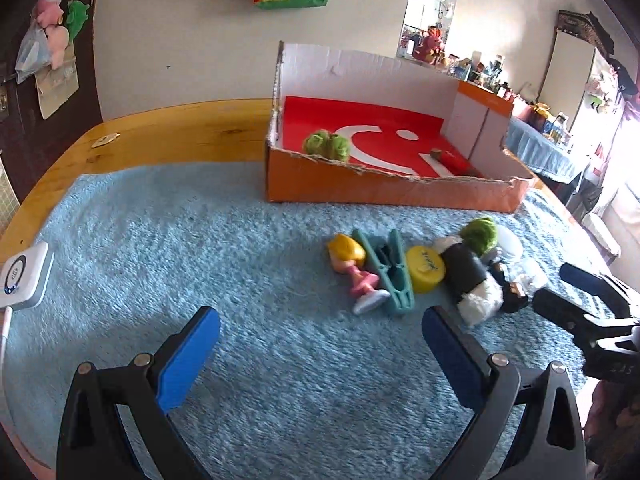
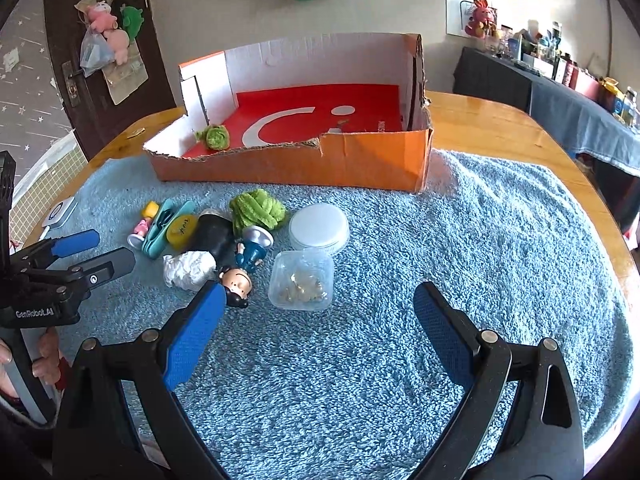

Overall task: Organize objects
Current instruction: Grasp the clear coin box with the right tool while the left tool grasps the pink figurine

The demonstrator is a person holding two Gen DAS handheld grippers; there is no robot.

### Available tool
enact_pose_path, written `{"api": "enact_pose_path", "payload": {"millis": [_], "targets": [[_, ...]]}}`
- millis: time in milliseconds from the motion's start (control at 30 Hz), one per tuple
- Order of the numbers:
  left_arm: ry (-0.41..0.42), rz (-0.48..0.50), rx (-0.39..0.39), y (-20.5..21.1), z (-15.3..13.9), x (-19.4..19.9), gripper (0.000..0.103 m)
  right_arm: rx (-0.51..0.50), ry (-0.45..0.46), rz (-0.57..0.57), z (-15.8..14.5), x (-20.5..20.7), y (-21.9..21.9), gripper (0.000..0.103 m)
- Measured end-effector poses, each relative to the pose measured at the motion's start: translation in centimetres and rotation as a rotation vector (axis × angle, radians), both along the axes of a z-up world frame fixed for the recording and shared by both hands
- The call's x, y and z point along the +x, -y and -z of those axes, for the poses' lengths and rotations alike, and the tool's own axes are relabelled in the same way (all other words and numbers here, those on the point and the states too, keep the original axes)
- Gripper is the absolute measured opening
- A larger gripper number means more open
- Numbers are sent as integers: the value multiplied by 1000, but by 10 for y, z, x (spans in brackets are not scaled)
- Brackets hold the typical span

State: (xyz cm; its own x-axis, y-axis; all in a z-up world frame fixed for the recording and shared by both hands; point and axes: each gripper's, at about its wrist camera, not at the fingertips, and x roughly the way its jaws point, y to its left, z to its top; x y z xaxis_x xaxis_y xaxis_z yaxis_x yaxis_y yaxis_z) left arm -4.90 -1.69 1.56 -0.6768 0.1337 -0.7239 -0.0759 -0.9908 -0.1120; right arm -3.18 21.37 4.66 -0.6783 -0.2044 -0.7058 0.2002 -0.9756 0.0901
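Both our grippers hang open over the blue towel (image 2: 460, 240), holding nothing.

Ahead of our left gripper (image 1: 320, 354), jaws spread wide, we count one blonde doll (image 1: 352, 264), one teal clip (image 1: 390, 272), one yellow lid (image 1: 425, 270) and one black-and-white roll (image 1: 470, 276) lying in a touching row. Ahead of our right gripper (image 2: 318, 312), equally spread, lie one dark-haired figurine (image 2: 240, 272) beside its left fingertip, one clear tub (image 2: 302, 280), one white lid (image 2: 319, 226) and one green yarn ball (image 2: 258, 210). Beyond them, the orange box (image 2: 300, 166) holds a second green ball (image 2: 216, 136) and, in the left view, one red item (image 1: 452, 160).
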Motion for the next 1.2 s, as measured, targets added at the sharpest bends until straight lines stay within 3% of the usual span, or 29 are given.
{"api": "enact_pose_path", "payload": {"millis": [967,1200], "targets": [[27,-32,-123,20,0,-25,103,-8,5,1,-1,-5,-4,96],[15,17,-132,14,-5,-28,102,1,0,0,0,-4,-4,96]]}}
